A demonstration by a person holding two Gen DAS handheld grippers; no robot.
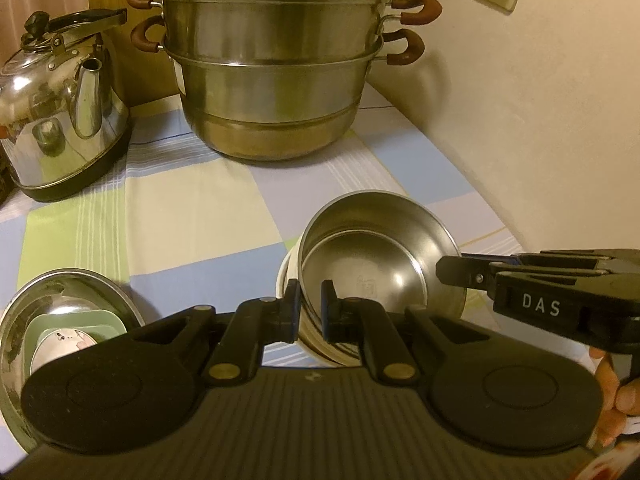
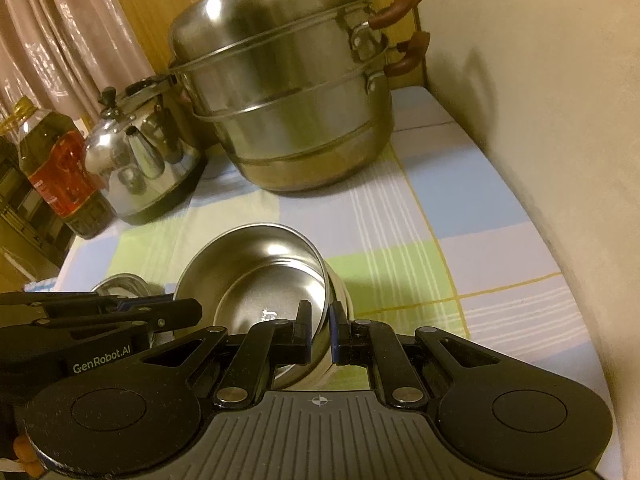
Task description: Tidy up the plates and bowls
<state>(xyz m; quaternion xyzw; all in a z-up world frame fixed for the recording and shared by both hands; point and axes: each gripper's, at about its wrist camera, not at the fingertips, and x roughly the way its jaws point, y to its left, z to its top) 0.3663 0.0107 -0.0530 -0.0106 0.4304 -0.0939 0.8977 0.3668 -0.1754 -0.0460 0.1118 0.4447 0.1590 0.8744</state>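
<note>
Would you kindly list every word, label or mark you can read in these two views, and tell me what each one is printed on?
"DAS": white letters on the side of the right gripper, seen in the left wrist view.
"GenRobot.AI": white letters on the side of the left gripper, seen in the right wrist view.
Red label on the oil bottle: too blurred to read.
Stamped mark inside the steel bowl: too small to read.

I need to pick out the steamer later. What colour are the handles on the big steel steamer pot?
Reddish-brown handles on the steamer pot; clearest in the left wrist view.
</note>
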